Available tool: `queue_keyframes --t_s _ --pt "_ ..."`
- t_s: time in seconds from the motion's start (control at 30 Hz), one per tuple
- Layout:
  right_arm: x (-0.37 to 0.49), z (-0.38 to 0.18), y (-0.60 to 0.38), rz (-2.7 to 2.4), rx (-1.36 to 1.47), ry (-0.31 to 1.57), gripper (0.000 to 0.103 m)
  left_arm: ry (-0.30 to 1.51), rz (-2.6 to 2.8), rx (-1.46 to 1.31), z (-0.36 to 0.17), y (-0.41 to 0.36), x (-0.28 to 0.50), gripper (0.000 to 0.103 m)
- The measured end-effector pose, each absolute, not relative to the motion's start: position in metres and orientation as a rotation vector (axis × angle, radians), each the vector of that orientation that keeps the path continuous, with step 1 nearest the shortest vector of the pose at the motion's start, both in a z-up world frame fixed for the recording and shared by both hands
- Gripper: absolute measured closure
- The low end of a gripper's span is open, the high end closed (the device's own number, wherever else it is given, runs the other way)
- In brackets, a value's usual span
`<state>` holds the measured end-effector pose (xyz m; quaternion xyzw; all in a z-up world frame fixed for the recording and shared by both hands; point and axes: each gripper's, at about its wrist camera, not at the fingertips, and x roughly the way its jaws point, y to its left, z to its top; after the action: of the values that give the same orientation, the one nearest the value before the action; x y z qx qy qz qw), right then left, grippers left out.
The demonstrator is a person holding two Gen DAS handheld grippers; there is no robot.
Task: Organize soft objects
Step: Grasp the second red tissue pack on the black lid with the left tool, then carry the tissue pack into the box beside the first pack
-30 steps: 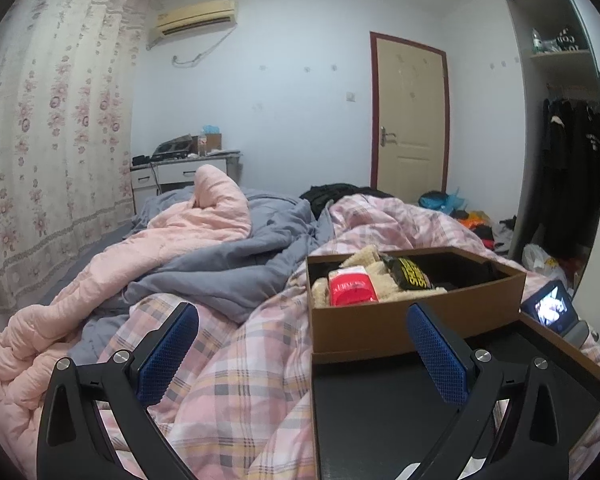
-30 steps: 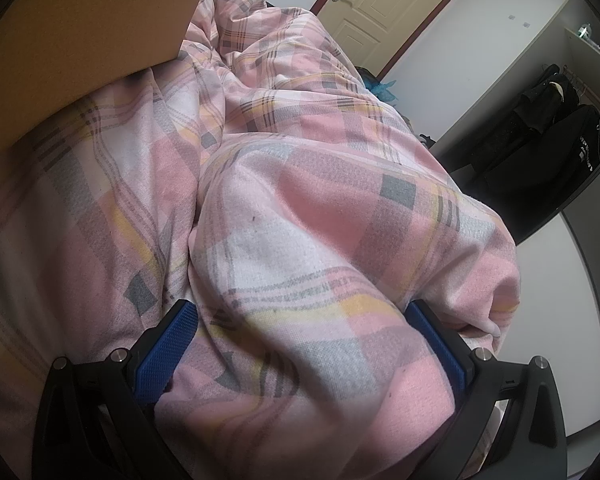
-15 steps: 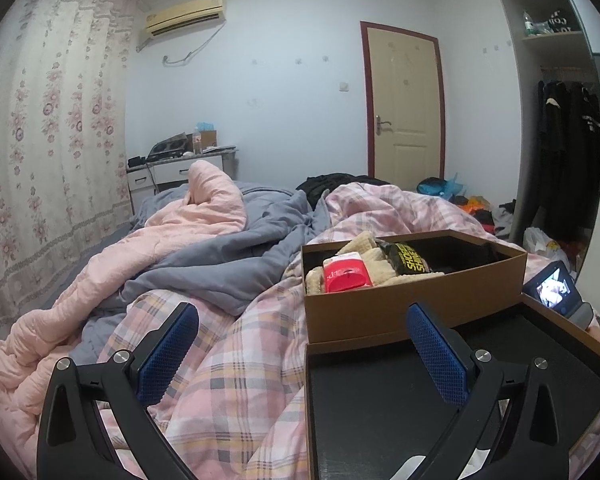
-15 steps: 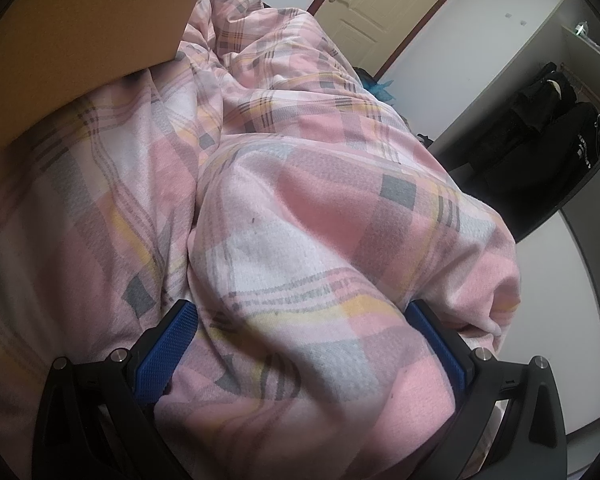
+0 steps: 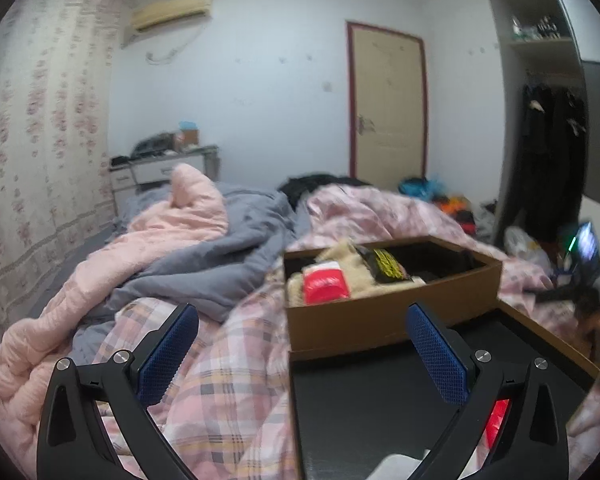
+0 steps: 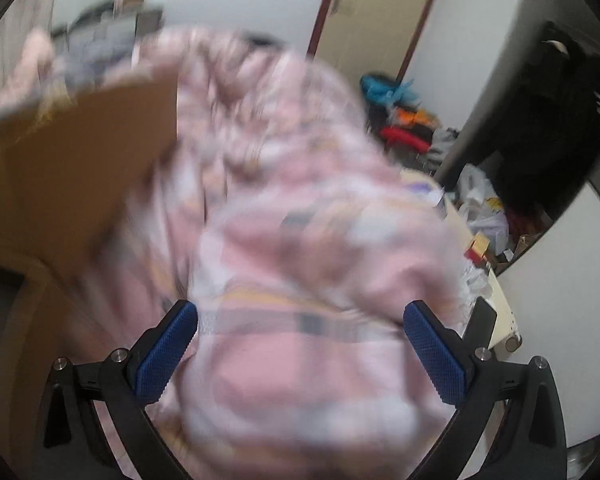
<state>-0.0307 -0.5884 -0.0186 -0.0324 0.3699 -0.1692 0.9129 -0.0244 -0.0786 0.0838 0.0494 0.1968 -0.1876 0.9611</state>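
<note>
Left gripper (image 5: 302, 356): jaws spread wide, nothing between the blue textured pads (image 5: 168, 354), holding nothing. It hovers over the pink plaid quilt (image 5: 228, 380), at the left edge of a black-lined box lid (image 5: 380, 400).

Key relation: the open brown cardboard box (image 5: 388, 312) sits straight ahead and slightly right of the left gripper, just beyond the lid, long axis running left-right across the view. The soft items are bunched in its left end: cream fuzzy fabric (image 5: 340, 252), a red-and-white packet (image 5: 326, 282) on top, a black-and-yellow packet (image 5: 388, 266) to its right. The box's right half looks dark and mostly free.

Right gripper (image 6: 300, 350): jaws equally wide, a fold of the plaid quilt bulging between the pads; whether they touch it I can't tell, the frame is motion-blurred. The brown box wall (image 6: 80, 160) lies up-left of it, contents not visible from there.

Judgement: the left gripper is nearer and better lined up with the box contents.
</note>
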Motion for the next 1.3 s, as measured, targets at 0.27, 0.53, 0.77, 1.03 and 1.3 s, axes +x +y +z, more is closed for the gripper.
queue_keyframes --t_s 0.27,0.53,0.77,1.03,1.3 --pt "-0.066 0.033 -0.514 -0.091 -0.017 0.541 0.001 0.721 -0.685 0.142 0.069 -0.154 -0.006 0.0" --pt "-0.069 0.029 -0.487 -0.051 -0.043 0.449 0.001 0.902 -0.778 0.208 0.03 -0.194 -0.031 0.006" --pt "-0.063 0.023 -0.474 -0.026 -0.071 0.518 0.001 0.969 -0.821 0.319 0.005 -0.222 -0.042 0.025" --pt "-0.069 0.023 -0.455 -0.052 -0.178 0.514 0.001 1.005 -0.845 0.326 -0.008 -0.23 -0.039 0.053" --pt "-0.068 0.023 -0.453 -0.065 -0.2 0.516 0.001 0.982 -0.846 0.282 0.004 -0.222 -0.035 0.067"
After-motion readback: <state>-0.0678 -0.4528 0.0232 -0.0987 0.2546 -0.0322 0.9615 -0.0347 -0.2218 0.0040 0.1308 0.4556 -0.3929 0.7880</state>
